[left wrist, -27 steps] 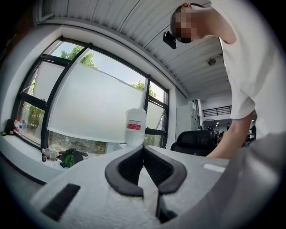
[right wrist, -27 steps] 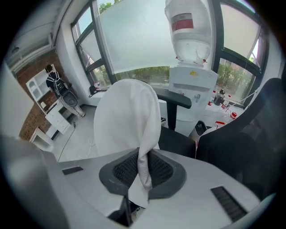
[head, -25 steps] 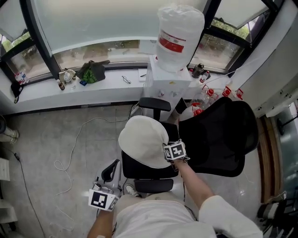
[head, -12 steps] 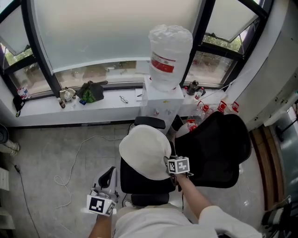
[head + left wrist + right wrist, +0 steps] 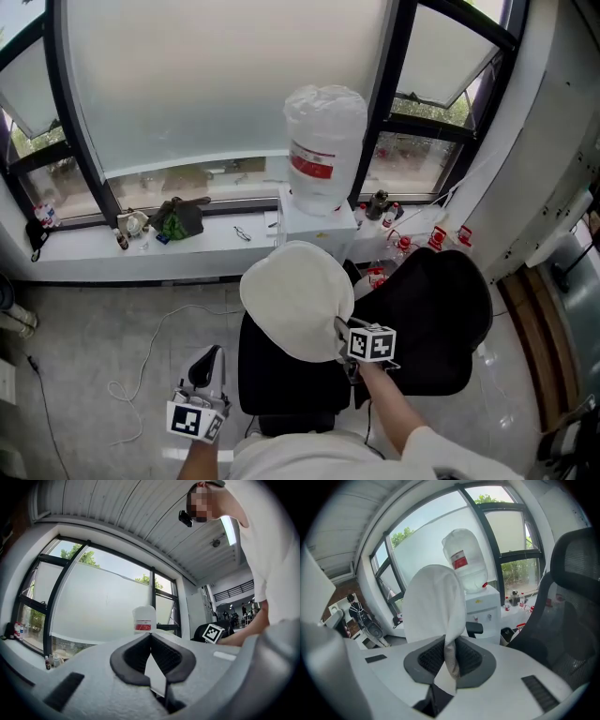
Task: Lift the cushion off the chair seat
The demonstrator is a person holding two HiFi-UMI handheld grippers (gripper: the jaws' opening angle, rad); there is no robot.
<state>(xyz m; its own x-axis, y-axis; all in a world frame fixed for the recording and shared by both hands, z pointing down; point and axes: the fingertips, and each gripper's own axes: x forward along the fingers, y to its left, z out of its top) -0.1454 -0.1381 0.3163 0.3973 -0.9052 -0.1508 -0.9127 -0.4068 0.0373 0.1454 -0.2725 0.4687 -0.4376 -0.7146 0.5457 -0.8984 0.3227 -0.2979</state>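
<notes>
- Cushion (image 5: pixel 295 300): off-white, round, tilted, held above the seat; its edge is pinched in the right gripper (image 5: pixel 345 339).
- Seat (image 5: pixel 281 380): black, directly below the cushion.

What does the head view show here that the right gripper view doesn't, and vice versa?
Head view only: the left gripper low beside the chair, and a white cable on the floor. Right gripper view only: the right gripper with its jaws shut on the edge of the cushion. Both: the white cushion held up above the black chair, and the water dispenser by the window.
</notes>
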